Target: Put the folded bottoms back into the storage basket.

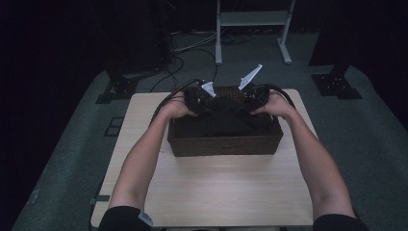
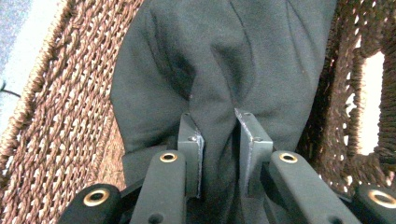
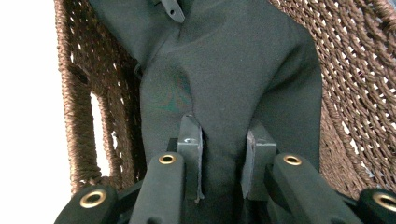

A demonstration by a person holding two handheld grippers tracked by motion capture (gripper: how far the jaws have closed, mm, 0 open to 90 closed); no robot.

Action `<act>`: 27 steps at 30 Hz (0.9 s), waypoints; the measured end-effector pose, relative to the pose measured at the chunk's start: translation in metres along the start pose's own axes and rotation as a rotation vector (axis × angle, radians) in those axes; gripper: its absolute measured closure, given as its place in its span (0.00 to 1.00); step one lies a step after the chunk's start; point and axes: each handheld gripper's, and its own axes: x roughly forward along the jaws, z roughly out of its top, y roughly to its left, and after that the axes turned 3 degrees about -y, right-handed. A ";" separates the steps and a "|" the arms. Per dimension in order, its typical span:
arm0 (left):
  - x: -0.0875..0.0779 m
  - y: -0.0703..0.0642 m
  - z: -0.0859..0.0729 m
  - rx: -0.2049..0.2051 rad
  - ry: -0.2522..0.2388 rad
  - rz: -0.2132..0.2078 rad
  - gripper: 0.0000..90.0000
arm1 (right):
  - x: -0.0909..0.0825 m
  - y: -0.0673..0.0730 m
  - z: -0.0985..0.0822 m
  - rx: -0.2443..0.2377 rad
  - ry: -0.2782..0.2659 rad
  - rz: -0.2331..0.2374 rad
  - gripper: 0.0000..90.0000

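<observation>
Black cloth; brown woven basket.

The basket is rough woven brown fibre. The garment in it is soft, matt dark cloth. The counter looks like smooth pale wood. Each hand-held gripper's jaws are matt black plastic with dull grey metal pads.

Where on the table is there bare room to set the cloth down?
Bare tabletop lies between the basket and the near edge, flanked by the forearms; narrow strips run either side. The basket itself is crowded: dark cloth, left gripper, right gripper.
</observation>
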 end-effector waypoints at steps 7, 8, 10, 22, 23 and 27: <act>0.010 -0.003 -0.005 -0.004 -0.003 -0.003 0.82 | 0.006 -0.001 -0.007 0.013 0.003 0.002 0.80; 0.011 -0.003 -0.005 -0.002 0.000 -0.003 0.82 | 0.007 -0.001 -0.009 0.014 0.004 0.002 0.80; 0.014 -0.003 -0.006 -0.009 -0.002 -0.005 0.82 | 0.009 -0.001 -0.011 0.020 0.005 0.003 0.80; 0.023 -0.004 -0.006 -0.012 0.022 -0.003 0.82 | 0.015 -0.003 -0.015 0.032 0.023 0.005 0.80; 0.024 -0.004 -0.007 -0.012 0.023 -0.004 0.82 | 0.016 -0.003 -0.015 0.033 0.027 0.004 0.80; 0.026 -0.005 -0.009 -0.013 0.022 0.000 0.82 | 0.018 -0.003 -0.015 0.036 0.034 0.004 0.80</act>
